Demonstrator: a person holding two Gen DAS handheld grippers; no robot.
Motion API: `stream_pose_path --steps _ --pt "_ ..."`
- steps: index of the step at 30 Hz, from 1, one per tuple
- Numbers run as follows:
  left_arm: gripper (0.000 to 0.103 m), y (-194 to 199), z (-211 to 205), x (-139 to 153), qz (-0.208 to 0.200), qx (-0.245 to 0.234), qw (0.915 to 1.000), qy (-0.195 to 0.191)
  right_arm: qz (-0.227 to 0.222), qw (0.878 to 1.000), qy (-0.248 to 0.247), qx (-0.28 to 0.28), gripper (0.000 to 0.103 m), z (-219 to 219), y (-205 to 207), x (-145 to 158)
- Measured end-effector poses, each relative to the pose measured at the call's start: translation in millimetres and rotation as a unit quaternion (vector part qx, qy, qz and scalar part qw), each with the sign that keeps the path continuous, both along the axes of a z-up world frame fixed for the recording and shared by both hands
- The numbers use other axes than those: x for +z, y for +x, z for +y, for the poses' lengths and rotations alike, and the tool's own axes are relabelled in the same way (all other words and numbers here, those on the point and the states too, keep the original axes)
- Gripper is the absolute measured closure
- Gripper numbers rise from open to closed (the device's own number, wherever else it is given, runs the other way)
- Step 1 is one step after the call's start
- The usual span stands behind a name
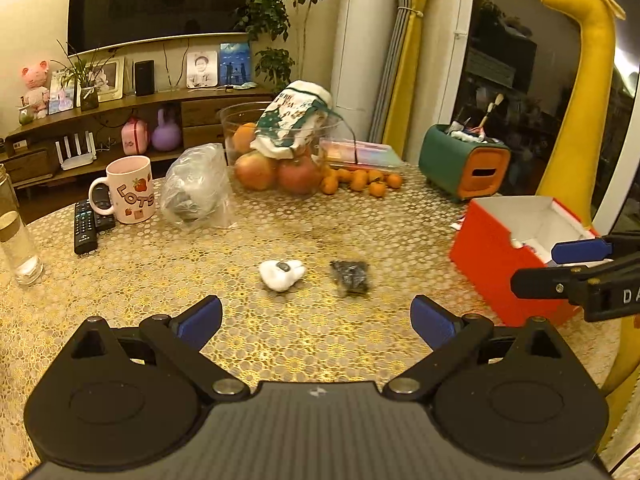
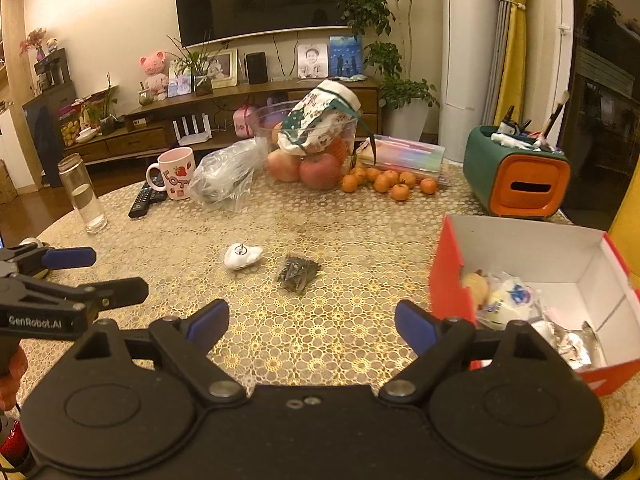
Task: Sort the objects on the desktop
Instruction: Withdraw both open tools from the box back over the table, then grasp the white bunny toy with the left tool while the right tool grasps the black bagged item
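White toy (image 1: 281, 274): lay on the desk (image 1: 280, 344) near its middle, a small metal ring on top. Dark packet (image 1: 351, 276): lay just beside the toy, toward the red box, apart from it. Red box (image 2: 452, 280): stood open at the desk's right edge, white inside, holding several wrapped items (image 2: 508, 304).

Left tongs (image 1: 316, 314): hovered over the desk short of the toy and packet, jaws spread wide, nothing between them. Right tongs (image 2: 312, 320): likewise wide apart and holding nothing, near the box's front corner.

Further back: pink mug (image 1: 132, 190) beside two remotes (image 1: 86, 224); a crumpled plastic bag (image 1: 196, 186); a clear bowl (image 1: 276, 144) with apples and a printed cloth pouch; loose tangerines (image 1: 360, 182); a green and orange holder (image 1: 464, 164) with brushes. Glass bottle (image 2: 84, 196): upright at the left edge.
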State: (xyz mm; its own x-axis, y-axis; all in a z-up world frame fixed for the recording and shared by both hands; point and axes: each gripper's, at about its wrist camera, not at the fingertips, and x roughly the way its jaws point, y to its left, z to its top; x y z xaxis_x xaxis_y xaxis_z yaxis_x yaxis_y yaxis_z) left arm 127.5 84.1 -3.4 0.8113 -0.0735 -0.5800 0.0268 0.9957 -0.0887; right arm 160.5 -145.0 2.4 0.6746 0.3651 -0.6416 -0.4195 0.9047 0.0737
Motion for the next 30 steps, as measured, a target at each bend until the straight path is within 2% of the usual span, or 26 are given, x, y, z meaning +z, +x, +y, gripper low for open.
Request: stream_pose_path --steps 7,19,30 --pt "0.002 28.5 12.0 -27.4 0.019 -0.001 0.9998 0.003 0.021 1.000 -0.012 0.007 0.014 21.3 31.1 -22.8" --pt "0.003 82.3 21.8 -68.8 0.025 -0.004 0.9990 0.036 0.052 0.999 -0.010 0.007 0.016 46.3 87.6 -66.1" --pt "0.003 129.8 34.7 -102.0 0.037 0.004 0.9990 0.026 0.070 0.997 -0.010 0.010 0.017 68.7 127.9 -99.7"
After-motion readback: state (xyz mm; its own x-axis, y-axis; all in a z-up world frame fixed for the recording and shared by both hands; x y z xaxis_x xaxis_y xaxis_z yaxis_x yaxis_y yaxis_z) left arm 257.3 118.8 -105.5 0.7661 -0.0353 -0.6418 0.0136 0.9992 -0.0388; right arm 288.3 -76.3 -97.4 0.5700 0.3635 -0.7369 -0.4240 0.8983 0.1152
